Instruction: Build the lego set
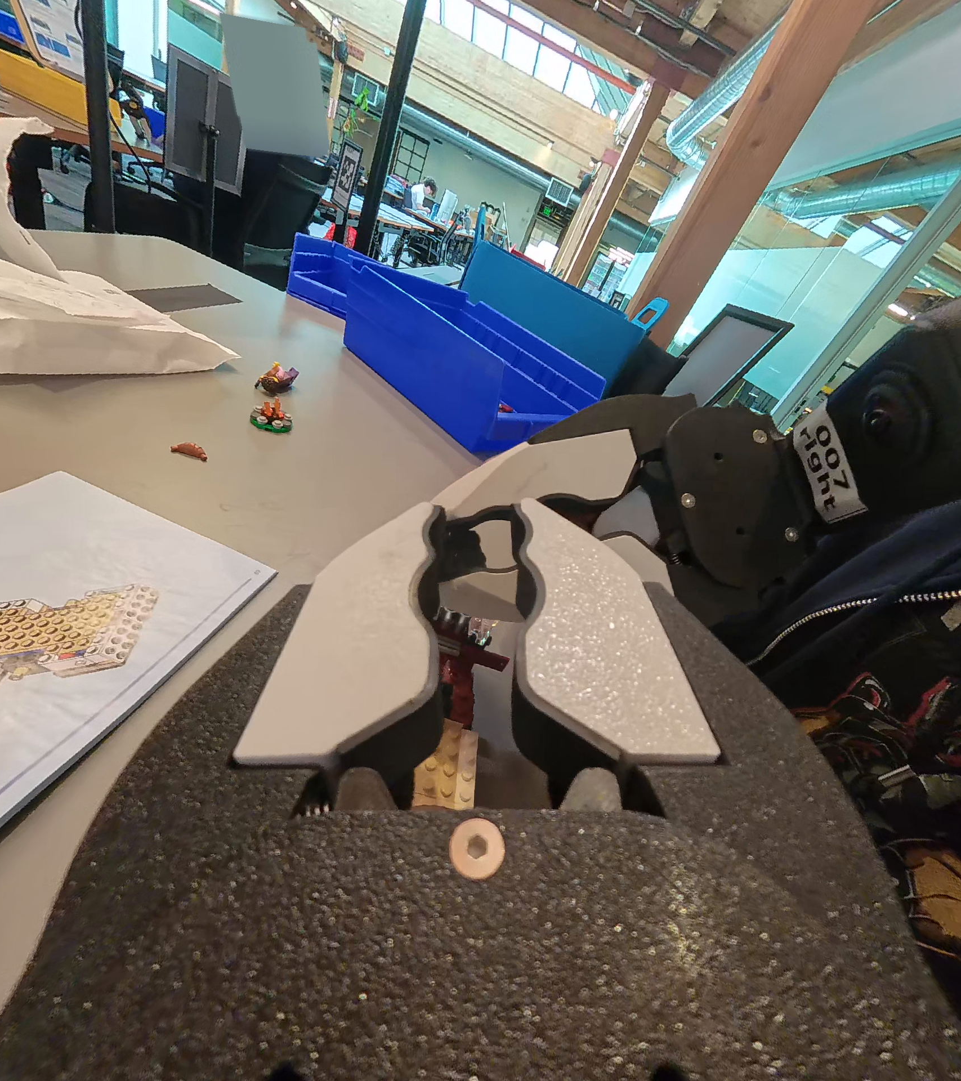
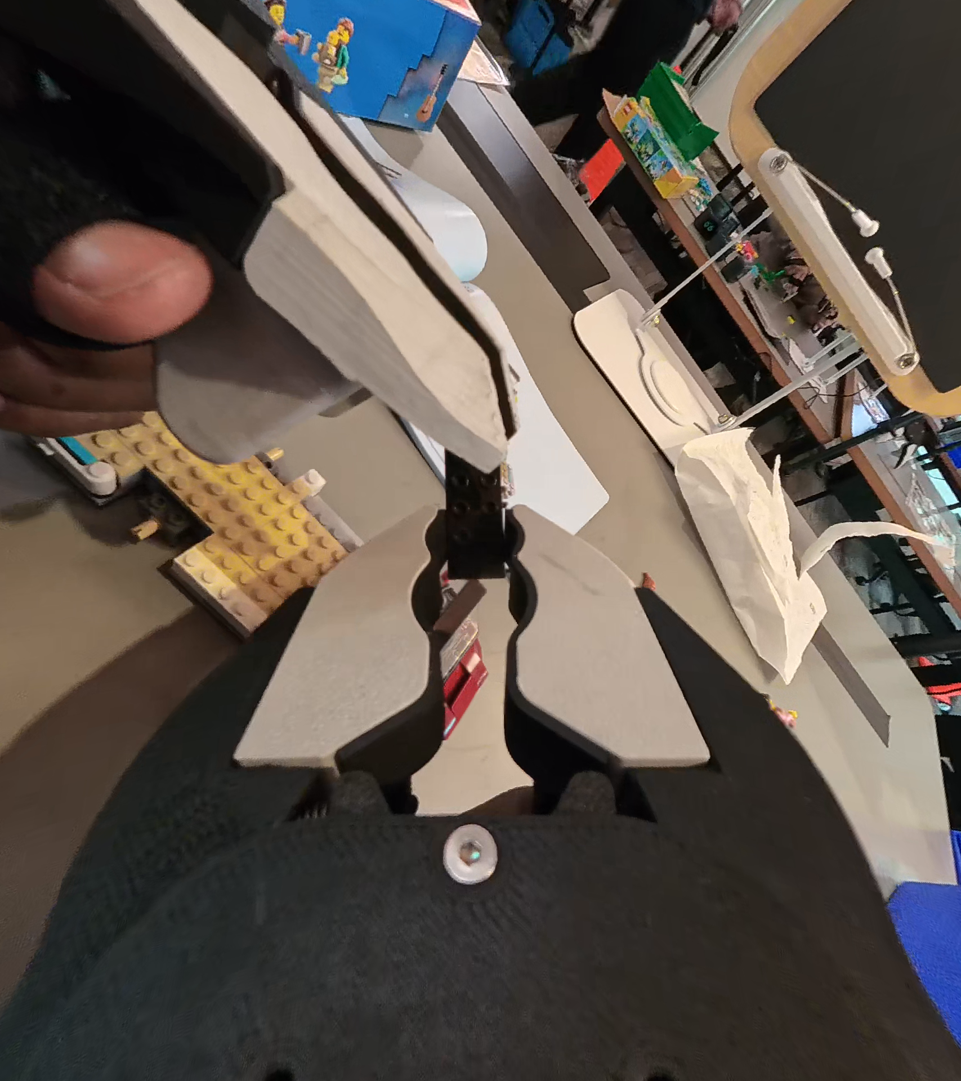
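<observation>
Right gripper (image 2: 475,547): narrow, both pads pressed on the sides of a black plate (image 2: 473,541) with round holes; plate sticks forward past the fingertips.
Left gripper (image 1: 481,529): narrow; tips at the far end of the same black plate, seen from the right wrist view as grey fingers (image 2: 407,374) coming down over it; contact of both pads there cannot be told.
Meeting point: both grippers tip to tip above the table (image 1: 302,497), right gripper (image 1: 583,468) coming in from the right side.
Below the jaws: dark red brick piece (image 2: 460,678) and tan studded piece (image 1: 448,772).
Tan baseplate (image 2: 220,515): on the table, left of the right gripper.
Booklet (image 1: 57,614): open, flat, left of the left gripper.
Blue bin (image 1: 454,362): behind, well apart.
Paper bag (image 1: 45,316): far left; small brick bits (image 1: 272,415) near it.
</observation>
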Tool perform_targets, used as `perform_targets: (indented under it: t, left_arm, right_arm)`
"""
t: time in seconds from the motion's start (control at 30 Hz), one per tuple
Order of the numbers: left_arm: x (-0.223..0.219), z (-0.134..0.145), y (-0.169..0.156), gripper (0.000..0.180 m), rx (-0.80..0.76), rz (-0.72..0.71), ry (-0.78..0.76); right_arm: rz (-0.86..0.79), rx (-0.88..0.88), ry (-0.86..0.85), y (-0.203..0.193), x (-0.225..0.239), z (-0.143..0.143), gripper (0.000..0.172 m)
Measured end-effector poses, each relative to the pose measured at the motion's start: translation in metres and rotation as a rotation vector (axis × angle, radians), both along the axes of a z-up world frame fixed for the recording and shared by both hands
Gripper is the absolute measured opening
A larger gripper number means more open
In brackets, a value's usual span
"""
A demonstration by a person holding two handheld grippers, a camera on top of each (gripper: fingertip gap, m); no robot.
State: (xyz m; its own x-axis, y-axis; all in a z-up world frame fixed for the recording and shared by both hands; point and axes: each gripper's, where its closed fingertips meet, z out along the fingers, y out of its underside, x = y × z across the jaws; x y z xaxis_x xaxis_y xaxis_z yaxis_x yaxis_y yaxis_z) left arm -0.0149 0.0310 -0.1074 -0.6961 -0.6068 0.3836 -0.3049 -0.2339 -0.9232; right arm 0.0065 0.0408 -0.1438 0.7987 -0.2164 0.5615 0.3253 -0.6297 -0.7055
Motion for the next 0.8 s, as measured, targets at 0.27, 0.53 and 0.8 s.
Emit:
perform_targets:
  t: [0.27,0.53,0.8]
  left_arm:
    - [-0.003,0.0,-0.002,0.014,0.026,-0.012,-0.002]
    - [0.006,-0.005,0.016,0.027,0.011,0.067,0.084]
    - [0.004,-0.018,0.002,0.019,-0.157,-0.047,0.287]
  right_arm:
    - [0.017,0.023,0.054,0.003,-0.007,-0.002,0.018]
    - [0.009,0.071,0.106,0.002,-0.007,0.001,0.018]
    - [0.001,0.103,0.116,-0.002,-0.01,0.006,0.018]
